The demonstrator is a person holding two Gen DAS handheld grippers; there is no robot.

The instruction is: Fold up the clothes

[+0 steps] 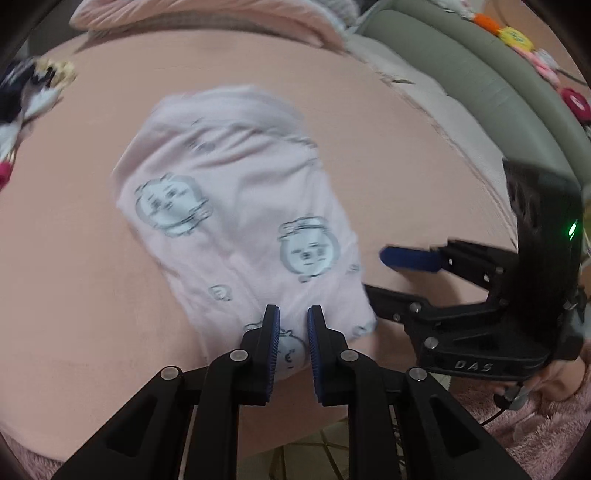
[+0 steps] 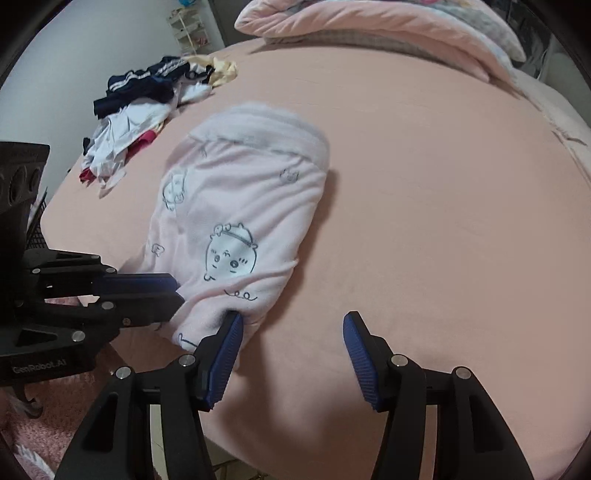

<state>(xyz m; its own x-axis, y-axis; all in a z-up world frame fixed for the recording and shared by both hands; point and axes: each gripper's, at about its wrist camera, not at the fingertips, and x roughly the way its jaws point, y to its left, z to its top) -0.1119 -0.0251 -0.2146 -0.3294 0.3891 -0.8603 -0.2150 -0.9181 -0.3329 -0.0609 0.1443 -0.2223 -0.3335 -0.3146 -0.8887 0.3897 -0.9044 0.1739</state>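
A pale pink fleece garment printed with cartoon faces lies folded in a compact bundle on the pink bed sheet. My left gripper stands at its near corner, the fingers close together with fabric filling the narrow gap. From the right wrist view the left gripper meets the garment from the left side. My right gripper is wide open; its left finger touches the garment's near edge and its right finger is over bare sheet. The left wrist view shows the right gripper just right of the garment.
A loose pile of navy, white and red clothes lies at the bed's far left. A rolled pink duvet lies along the far end. A grey-green padded edge runs at the right. A fluffy pink rug lies below the bed's near edge.
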